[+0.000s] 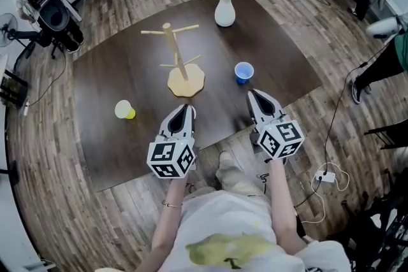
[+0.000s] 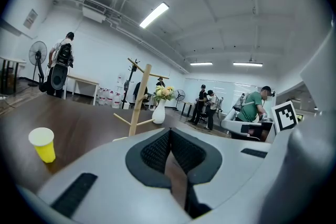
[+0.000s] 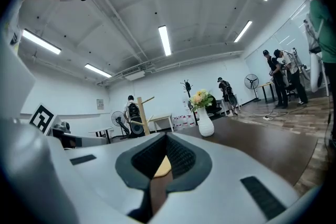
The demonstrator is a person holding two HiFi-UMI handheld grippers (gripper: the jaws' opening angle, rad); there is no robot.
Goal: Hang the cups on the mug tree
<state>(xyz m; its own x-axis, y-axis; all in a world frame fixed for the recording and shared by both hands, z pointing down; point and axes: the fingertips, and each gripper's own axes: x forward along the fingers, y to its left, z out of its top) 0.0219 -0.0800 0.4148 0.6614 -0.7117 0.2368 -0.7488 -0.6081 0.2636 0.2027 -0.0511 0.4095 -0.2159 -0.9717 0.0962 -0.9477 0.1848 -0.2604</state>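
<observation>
**Tabletop inventory**

1. Mug tree (image 1: 182,64): pale wood, upright on a round base near the middle of the dark table (image 1: 115,143).
2. Yellow cup (image 1: 124,109): stands on the table left of the tree and nearer, well apart from it.
3. Blue cup (image 1: 243,72): stands mouth up on the table, right of the tree's base, near it but not touching.
4. White vase (image 1: 224,9): holds flowers and stands at the table's far side, beyond the tree and slightly right.
5. Left gripper (image 1: 186,107): over the near part of the table, between the two cups, pointing toward the tree's base. Its jaws are pressed together with nothing between them (its own view shows the dark pads meeting at the tips).
6. Right gripper (image 1: 254,94): over the near right of the table, its tips just near of the blue cup and apart from it. Its jaws are likewise pressed together and empty.
7. Marker cubes: one at the near end of each gripper.
</observation>
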